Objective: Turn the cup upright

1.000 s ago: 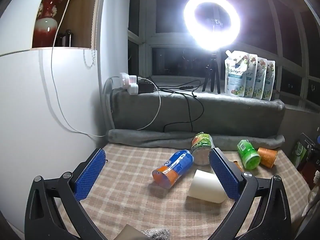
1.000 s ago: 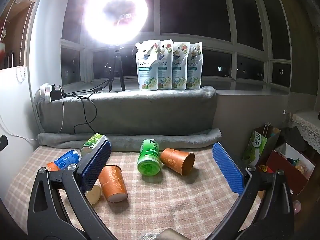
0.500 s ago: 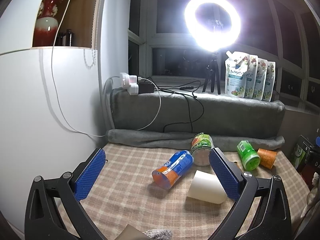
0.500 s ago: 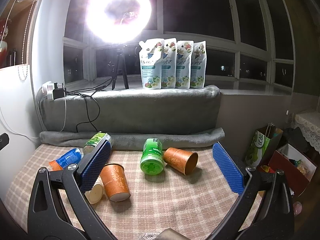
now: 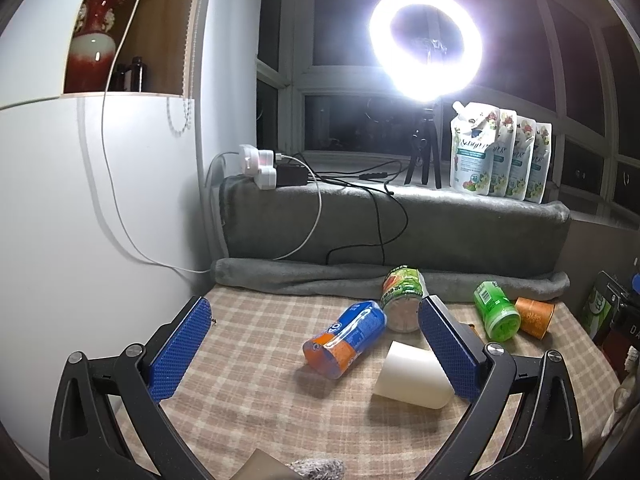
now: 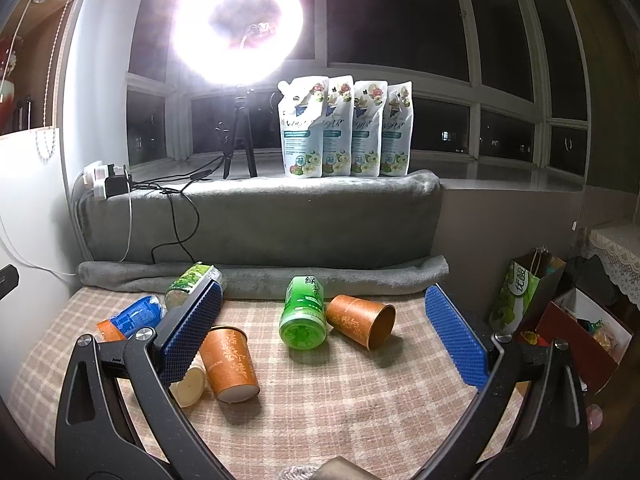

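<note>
Several cups lie on the checked tablecloth (image 6: 340,400). An orange paper cup (image 6: 230,364) stands mouth down by my right gripper's left finger (image 6: 190,334). A second orange cup (image 6: 360,320) lies on its side, mouth to the right; it also shows in the left wrist view (image 5: 534,316). A white cup (image 5: 412,376) lies on its side just inside my left gripper's right finger (image 5: 448,352); the right wrist view shows only its end (image 6: 188,386). My left gripper (image 5: 314,350) and right gripper (image 6: 320,334) are open, empty and held above the table.
A blue and orange can (image 5: 346,338), a green fruit can (image 5: 400,296) and a green bottle (image 6: 302,312) lie among the cups. A grey blanket roll (image 6: 260,276) and a padded ledge back the table. A ring light (image 5: 426,46), pouches (image 6: 344,128) and cables stand on the sill. Bags (image 6: 524,292) sit to the right.
Both views have shifted only slightly; the right gripper has drifted a little so the cups sit marginally higher and to the right. Nothing on the table has moved.
</note>
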